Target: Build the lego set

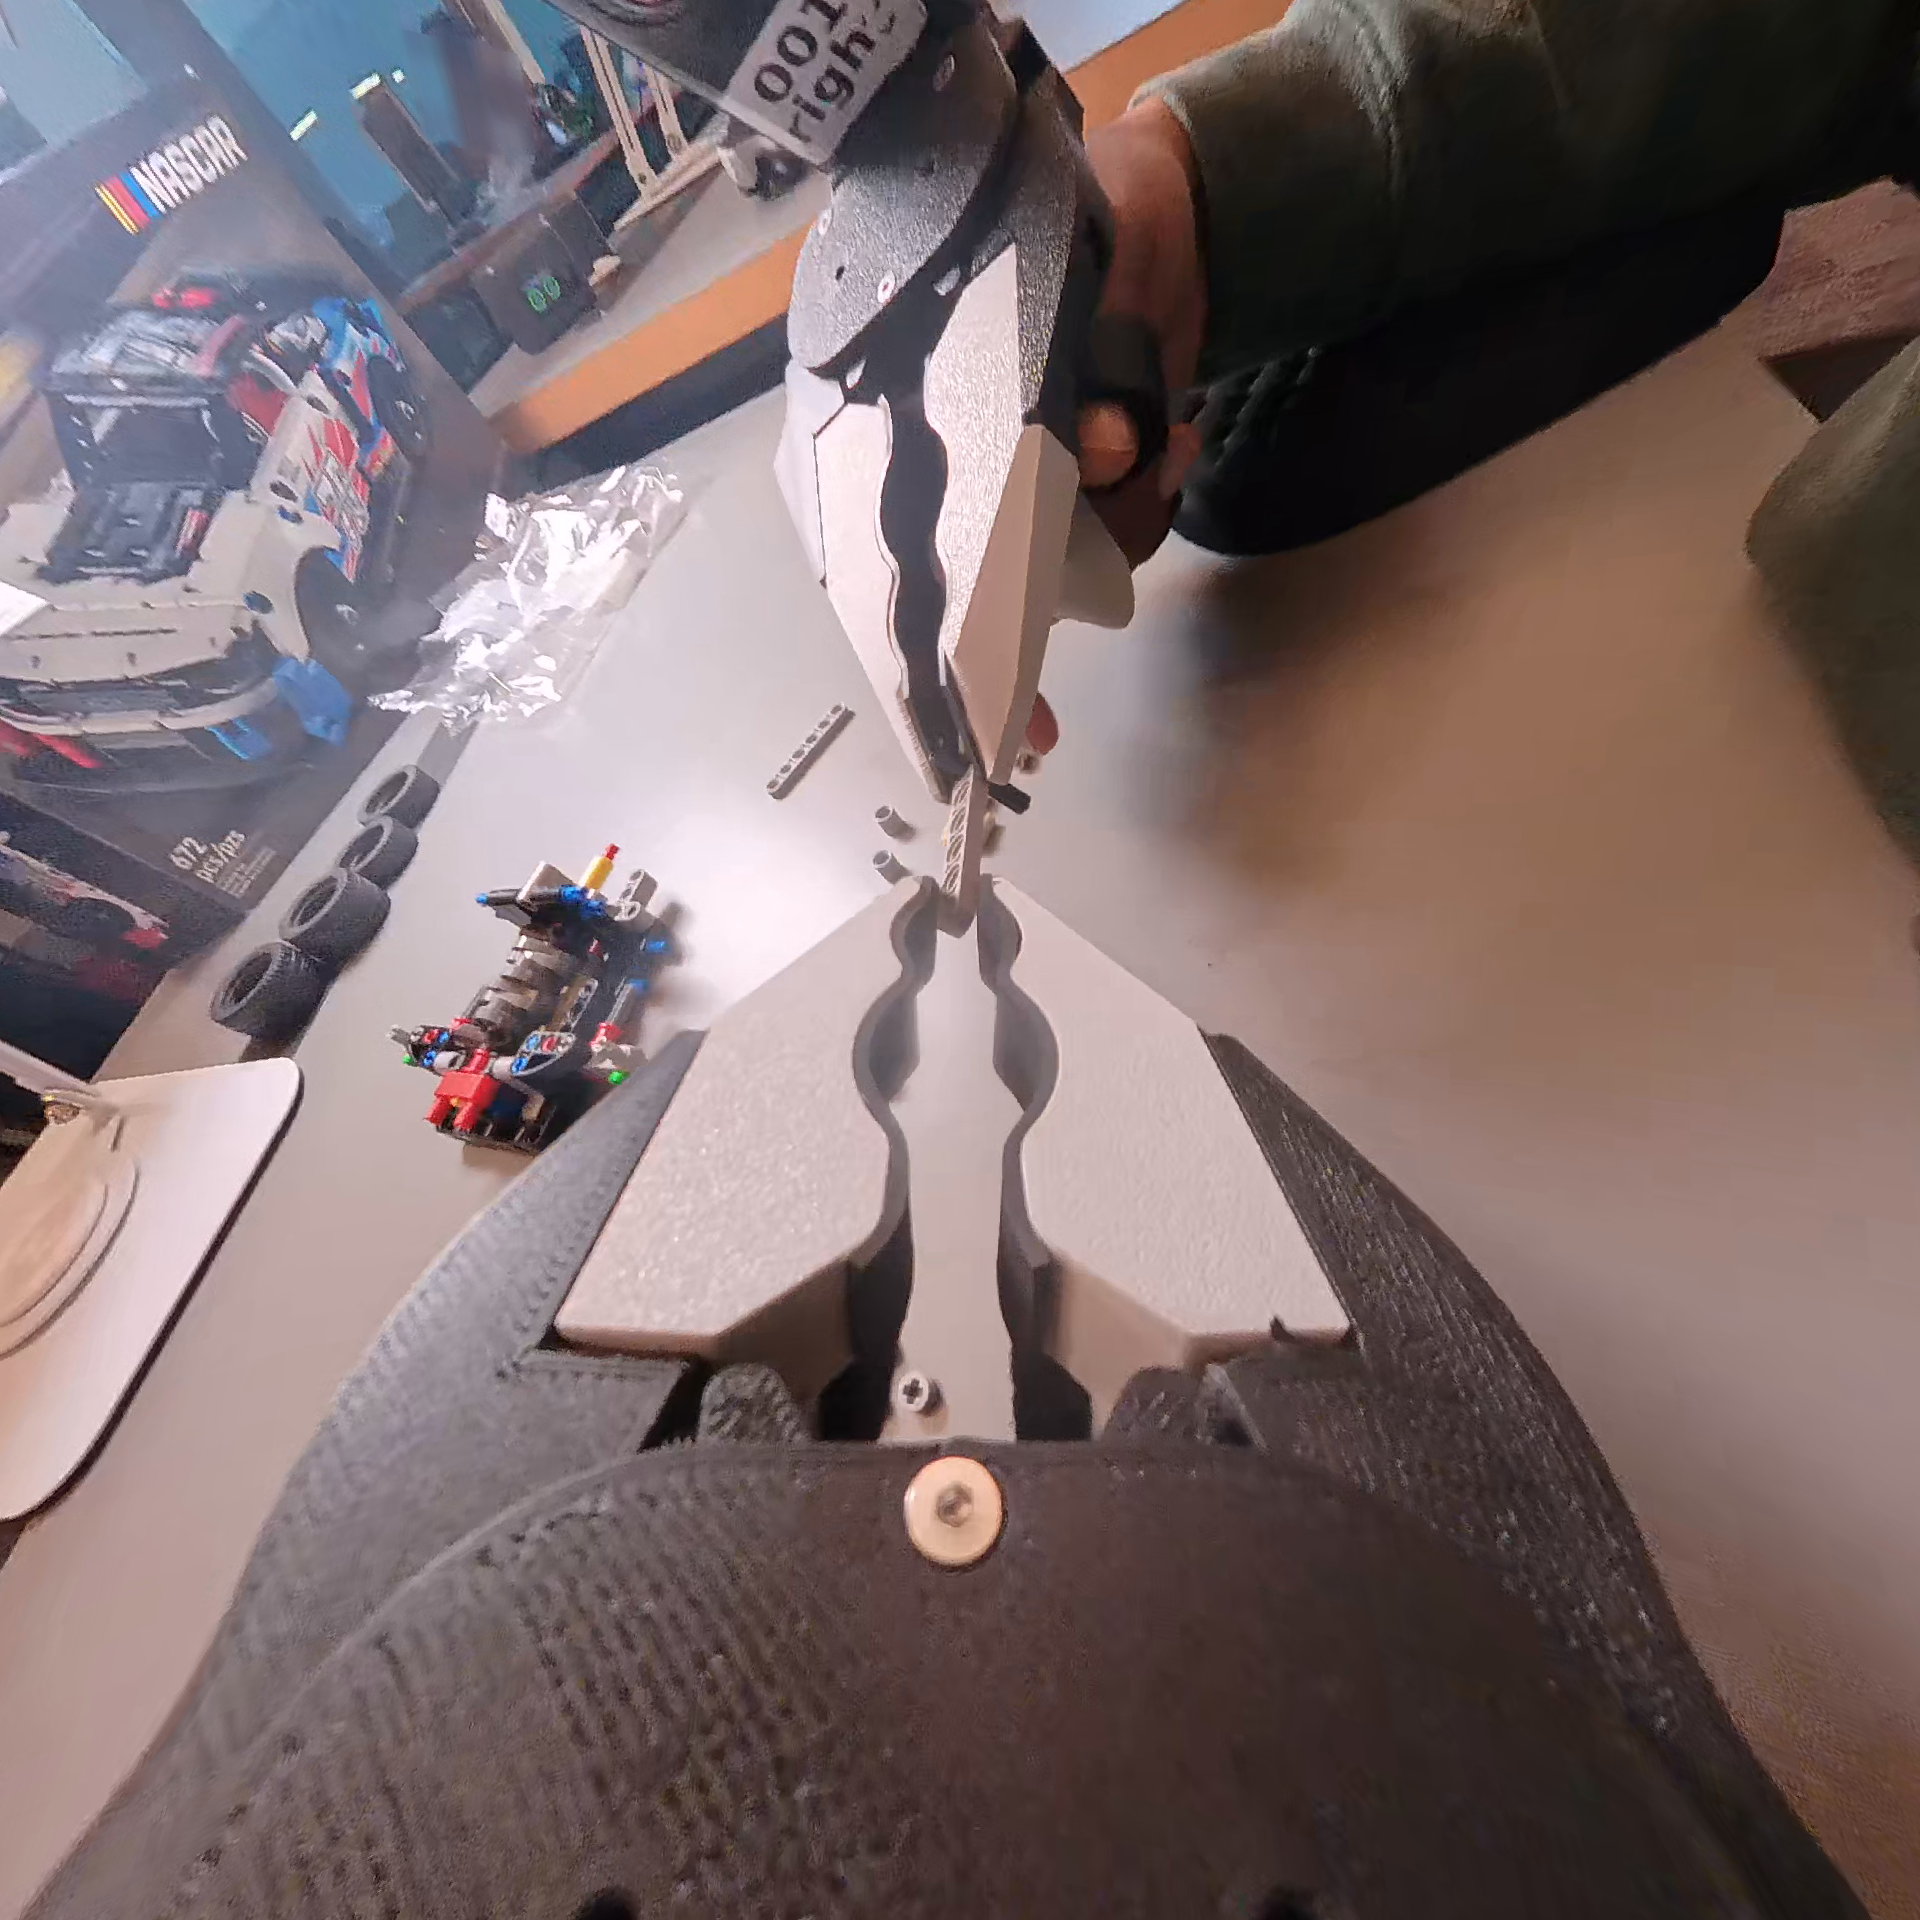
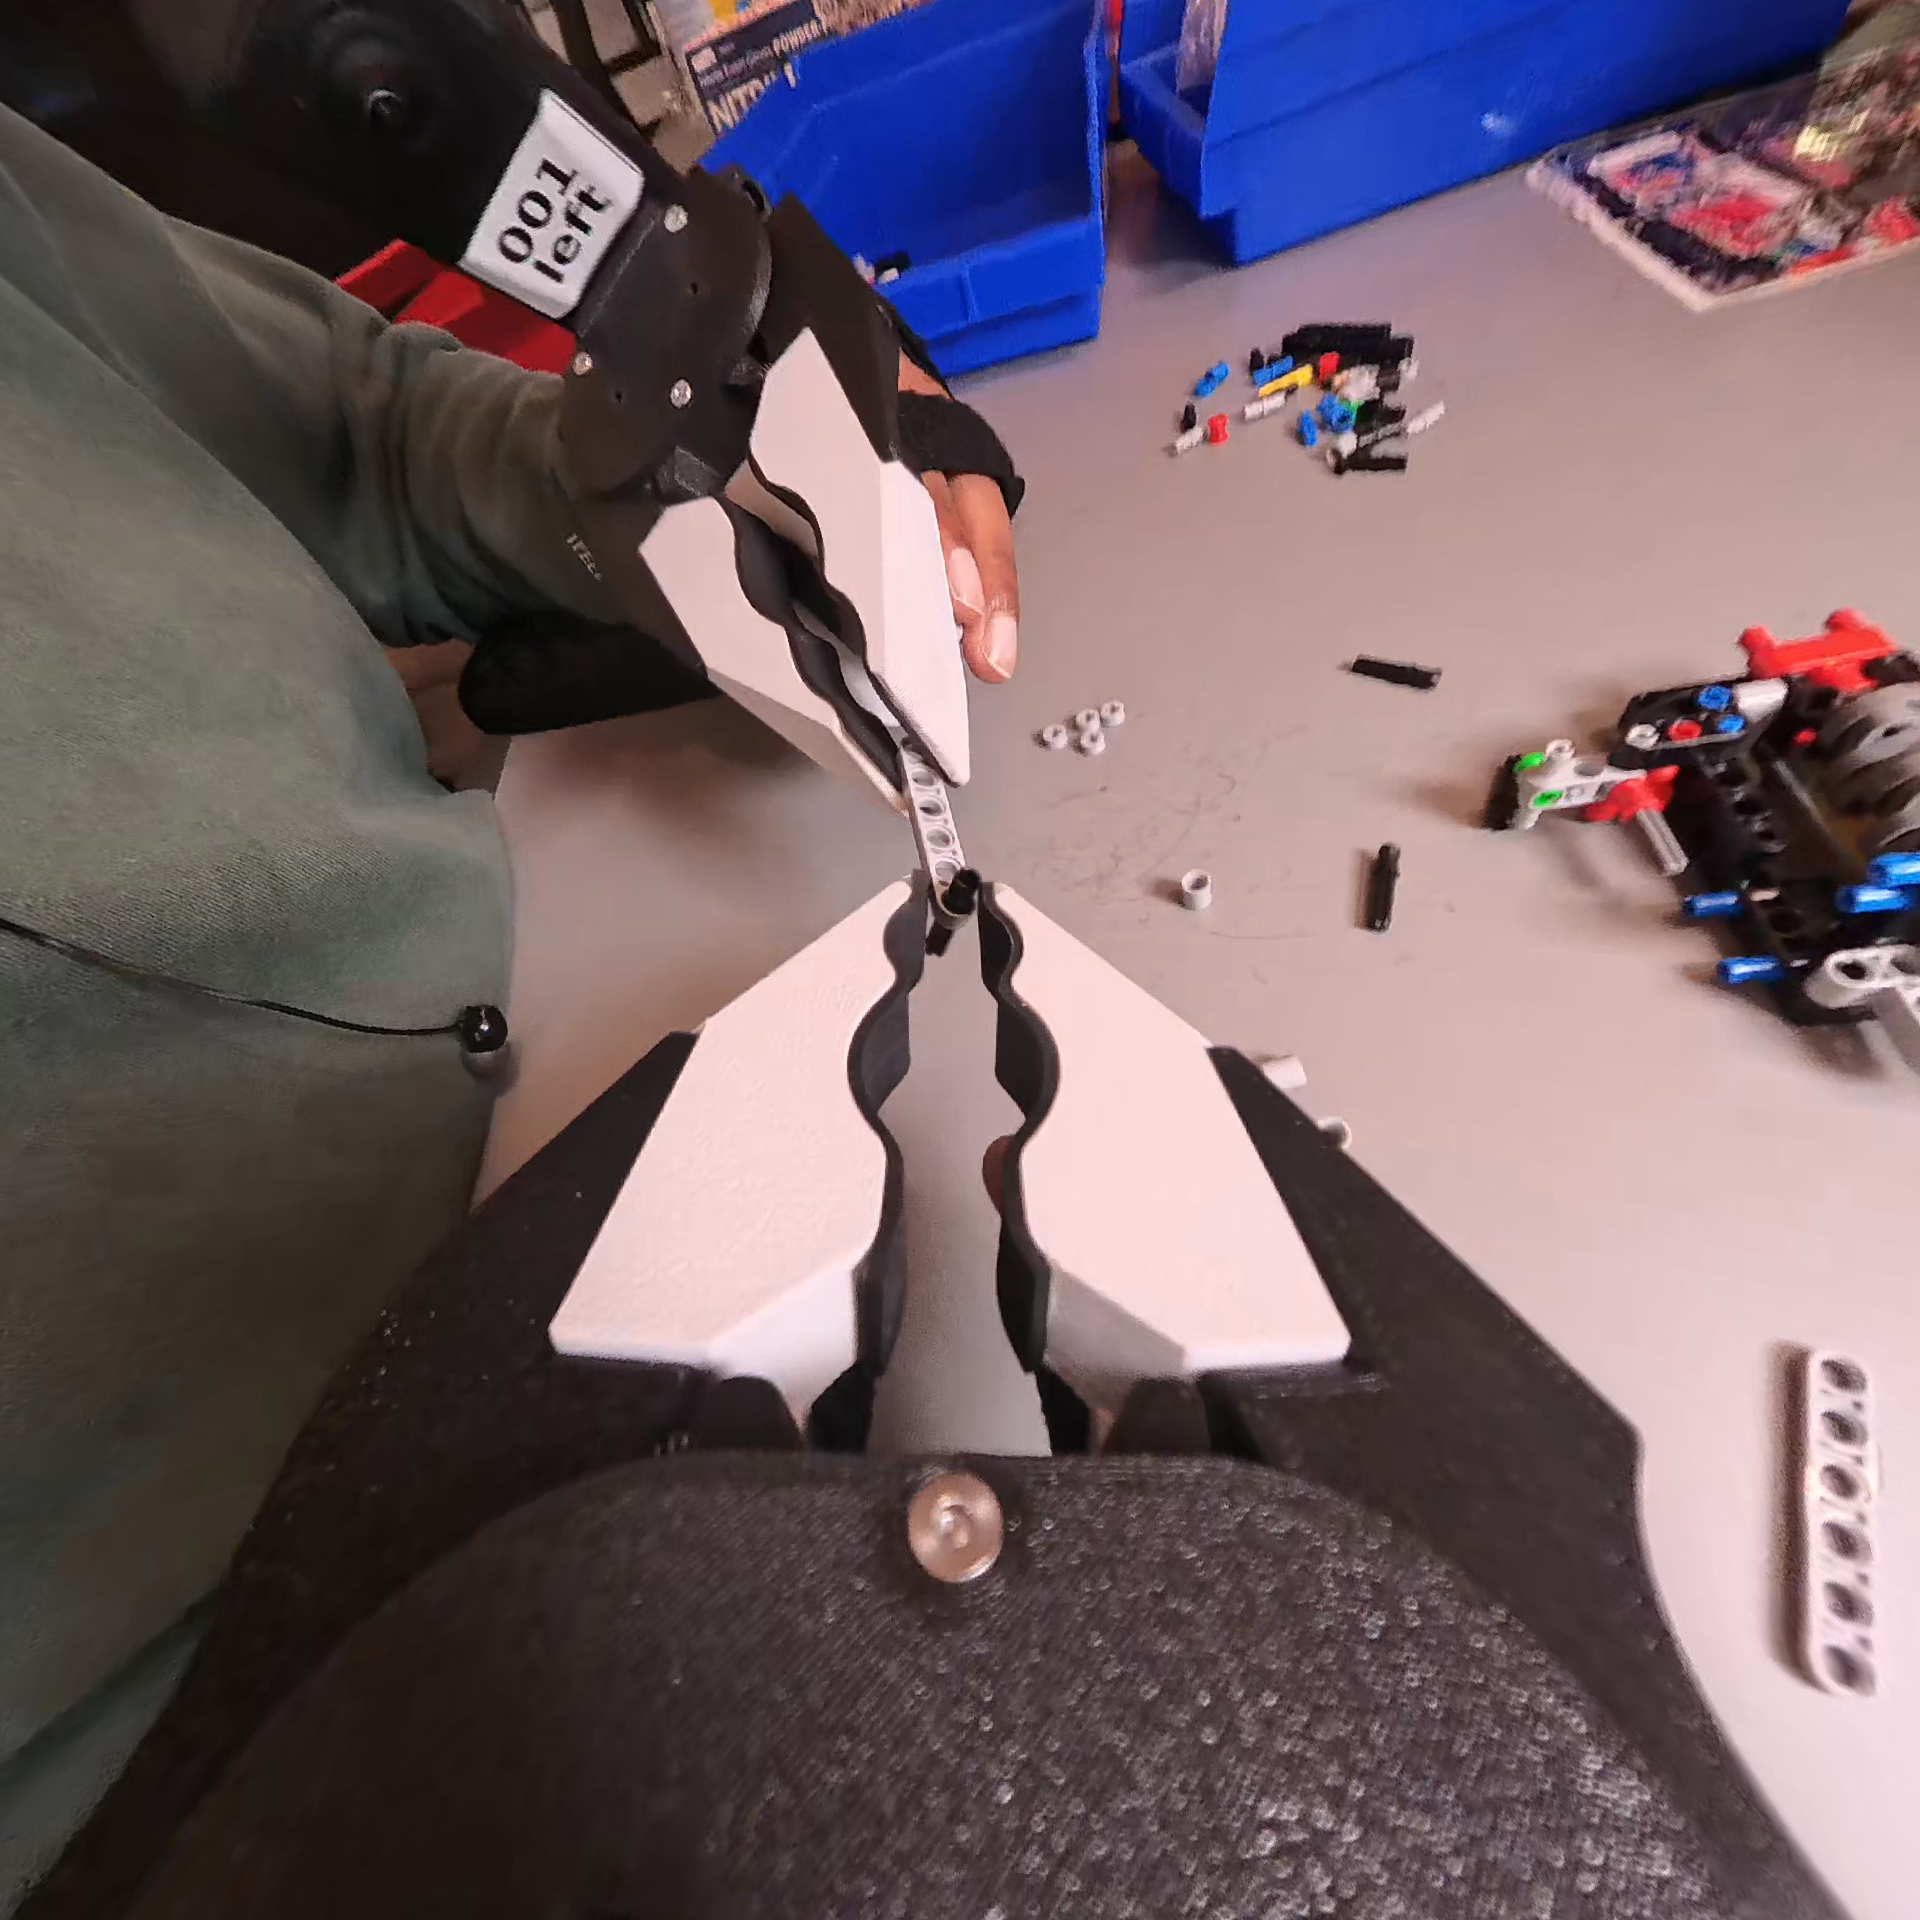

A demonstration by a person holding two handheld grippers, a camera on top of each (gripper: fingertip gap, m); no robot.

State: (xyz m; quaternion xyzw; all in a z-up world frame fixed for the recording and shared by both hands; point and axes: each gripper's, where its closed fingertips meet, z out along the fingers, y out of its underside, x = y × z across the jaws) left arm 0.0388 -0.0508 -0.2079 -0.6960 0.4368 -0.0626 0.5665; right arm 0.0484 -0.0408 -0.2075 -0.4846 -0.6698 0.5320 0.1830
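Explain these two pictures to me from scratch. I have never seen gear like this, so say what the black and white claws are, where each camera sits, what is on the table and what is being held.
The claws are hand-held grippers, one in each of a person's hands; no robot arm is involved. Each carries a camera looking along its own two fingers, so each picture shows its own gripper at the bottom and the other one opposite.

In the left wrist view, the left gripper pinches one end of a grey beam with holes. In the right wrist view, the right gripper is shut on a black pin at the beam's other end, apparently pushing it into a hole.

On the grey table lie a partly built model, four black tyres, a spare beam, a pile of small parts, grey bushes and crumpled plastic wrap. The set's box stands at the edge, and blue bins stand behind.
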